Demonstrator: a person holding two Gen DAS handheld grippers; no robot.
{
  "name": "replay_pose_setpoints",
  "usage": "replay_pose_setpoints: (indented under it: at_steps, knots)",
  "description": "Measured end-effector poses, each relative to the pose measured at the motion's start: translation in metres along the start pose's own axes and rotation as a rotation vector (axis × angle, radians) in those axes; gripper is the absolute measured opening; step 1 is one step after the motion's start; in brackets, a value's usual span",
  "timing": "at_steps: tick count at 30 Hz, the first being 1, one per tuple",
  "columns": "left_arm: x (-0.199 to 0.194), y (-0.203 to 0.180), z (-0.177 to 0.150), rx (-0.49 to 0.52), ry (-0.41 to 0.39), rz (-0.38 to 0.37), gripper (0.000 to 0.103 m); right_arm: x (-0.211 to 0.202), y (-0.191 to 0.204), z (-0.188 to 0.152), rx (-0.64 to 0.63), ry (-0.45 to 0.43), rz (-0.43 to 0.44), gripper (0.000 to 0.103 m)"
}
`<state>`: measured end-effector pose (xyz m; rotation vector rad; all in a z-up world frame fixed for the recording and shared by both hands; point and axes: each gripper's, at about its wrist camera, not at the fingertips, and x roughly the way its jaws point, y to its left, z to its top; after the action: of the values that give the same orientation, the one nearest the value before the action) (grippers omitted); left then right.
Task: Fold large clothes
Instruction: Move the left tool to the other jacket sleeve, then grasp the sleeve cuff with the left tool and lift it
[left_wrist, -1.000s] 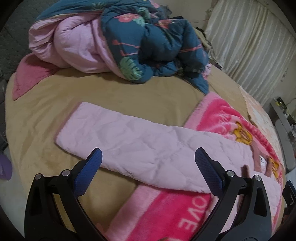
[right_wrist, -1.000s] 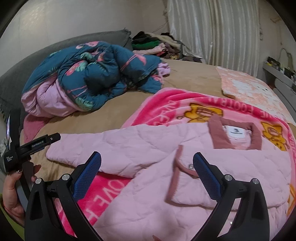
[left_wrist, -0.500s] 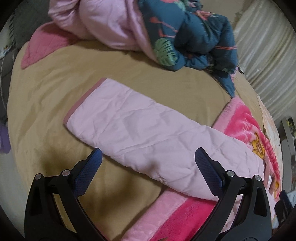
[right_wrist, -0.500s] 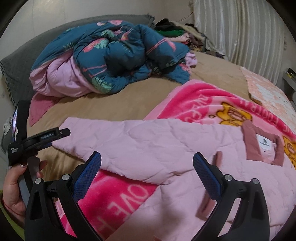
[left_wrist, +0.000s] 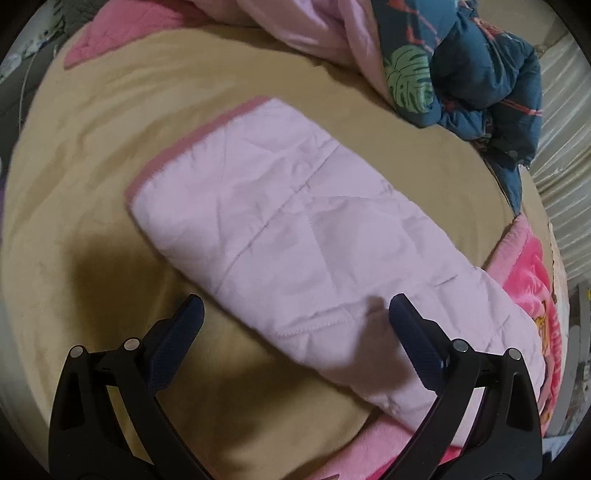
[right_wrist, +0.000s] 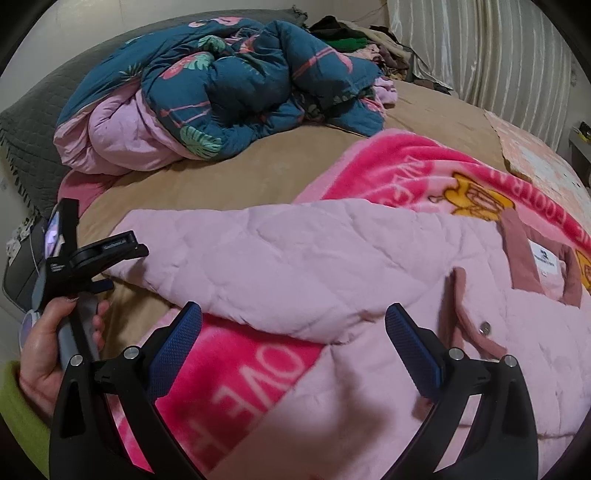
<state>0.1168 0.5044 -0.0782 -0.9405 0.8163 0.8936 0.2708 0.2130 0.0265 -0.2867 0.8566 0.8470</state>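
Note:
A pale pink quilted jacket (right_wrist: 332, 266) lies spread on a bed, its body on a hot-pink blanket (right_wrist: 236, 373) and its dusty-pink collar (right_wrist: 517, 254) at the right. Its long sleeve (left_wrist: 295, 221) stretches left across the tan sheet (left_wrist: 110, 147), with the pink-trimmed cuff (left_wrist: 192, 136) at the far end. My left gripper (left_wrist: 295, 310) hovers open just above the sleeve's near edge. In the right wrist view the left gripper (right_wrist: 118, 266) is held by a hand beside the cuff end. My right gripper (right_wrist: 293, 314) is open over the underarm area, holding nothing.
A bunched teal floral duvet (right_wrist: 240, 85) with pink lining fills the bed's head end, against a grey quilted headboard (right_wrist: 33, 125). A pile of clothes (right_wrist: 354, 37) and pale curtains (right_wrist: 480, 48) lie beyond. A lighter pink patterned cloth (right_wrist: 543, 166) covers the far right.
My left gripper has dropped and closed in on the sleeve, which now fills its view. The right gripper has moved lower and nearer the jacket. Both stay open.

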Motion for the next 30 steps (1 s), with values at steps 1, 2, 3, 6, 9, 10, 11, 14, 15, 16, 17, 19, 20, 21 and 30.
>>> replay_pose_setpoints:
  at_steps: [1, 2, 3, 6, 9, 10, 11, 14, 15, 16, 17, 19, 20, 21, 30]
  knots:
    - [0.005, 0.001, 0.000, -0.017, 0.007, -0.008, 0.094, -0.003, -0.004, -0.002, 0.007, -0.002, -0.003, 0.099]
    - [0.007, 0.001, 0.001, -0.026, 0.006, -0.012, 0.094, -0.007, -0.010, -0.004, 0.018, -0.007, -0.008, 0.099]
    - [0.009, 0.002, 0.001, -0.034, 0.001, -0.009, 0.094, -0.010, -0.014, -0.005, 0.026, -0.013, -0.013, 0.099]
    - [0.013, 0.002, 0.004, -0.045, -0.025, -0.001, 0.094, -0.022, -0.032, -0.009, 0.068, -0.038, -0.035, 0.099]
    - [0.012, 0.000, 0.006, -0.028, -0.060, 0.011, 0.086, -0.033, -0.053, -0.012, 0.129, -0.063, -0.039, 0.099]
    - [0.009, -0.002, 0.007, -0.015, -0.091, 0.020, 0.073, -0.036, -0.059, -0.013, 0.142, -0.067, -0.042, 0.099]
    - [0.007, -0.005, 0.008, 0.000, -0.117, 0.032, 0.062, -0.039, -0.066, -0.014, 0.154, -0.071, -0.047, 0.099]
    - [-0.006, -0.011, 0.009, 0.039, -0.186, 0.053, 0.024, -0.047, -0.077, -0.018, 0.162, -0.083, -0.057, 0.099]
    - [-0.011, -0.011, 0.011, 0.041, -0.204, 0.042, 0.017, -0.050, -0.081, -0.020, 0.169, -0.089, -0.057, 0.099]
    - [-0.019, -0.011, 0.013, 0.042, -0.231, 0.019, 0.015, -0.054, -0.084, -0.022, 0.180, -0.094, -0.051, 0.099]
    - [-0.026, -0.012, 0.014, 0.041, -0.249, -0.001, 0.015, -0.057, -0.086, -0.023, 0.187, -0.097, -0.045, 0.099]
    - [-0.044, -0.018, 0.015, 0.050, -0.299, -0.057, 0.014, -0.063, -0.090, -0.026, 0.196, -0.106, -0.045, 0.099]
    - [-0.051, -0.021, 0.015, 0.055, -0.315, -0.074, 0.013, -0.066, -0.093, -0.028, 0.199, -0.112, -0.046, 0.099]
    - [-0.059, -0.026, 0.015, 0.062, -0.333, -0.093, 0.013, -0.069, -0.095, -0.030, 0.202, -0.115, -0.046, 0.099]
    - [-0.132, -0.085, -0.010, 0.215, -0.457, -0.289, 0.011, -0.110, -0.125, -0.047, 0.286, -0.198, -0.077, 0.099]
